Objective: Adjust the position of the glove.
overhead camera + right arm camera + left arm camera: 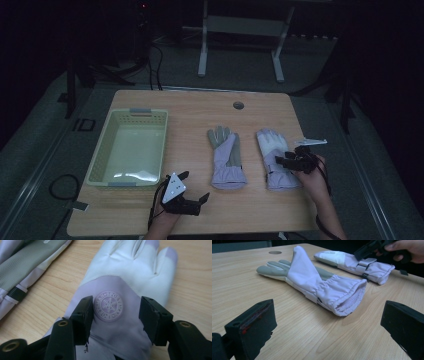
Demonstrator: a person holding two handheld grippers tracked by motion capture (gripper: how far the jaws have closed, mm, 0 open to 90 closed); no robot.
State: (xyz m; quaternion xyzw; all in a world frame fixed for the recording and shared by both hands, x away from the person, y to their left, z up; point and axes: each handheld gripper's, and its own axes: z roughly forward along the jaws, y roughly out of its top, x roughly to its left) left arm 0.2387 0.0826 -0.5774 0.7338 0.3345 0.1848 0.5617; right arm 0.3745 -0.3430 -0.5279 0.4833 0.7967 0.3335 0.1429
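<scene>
Both gloves lay flat on table, centre-right of high view; basket point(102, 150) at left held nothing, so judged no glove stowed yet, both left to move. Right gripper point(116, 315) hovered over right glove point(120, 315), jaws part open, straddling snowflake badge point(108, 305); pads not pressing, nothing held. Left gripper point(192, 192) lower centre, wide open, clear of left glove point(226, 159), pointed at its cuff

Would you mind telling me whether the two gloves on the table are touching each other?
Apart. The high view shows a strip of bare table between the left glove and the right glove along their whole length.
</scene>
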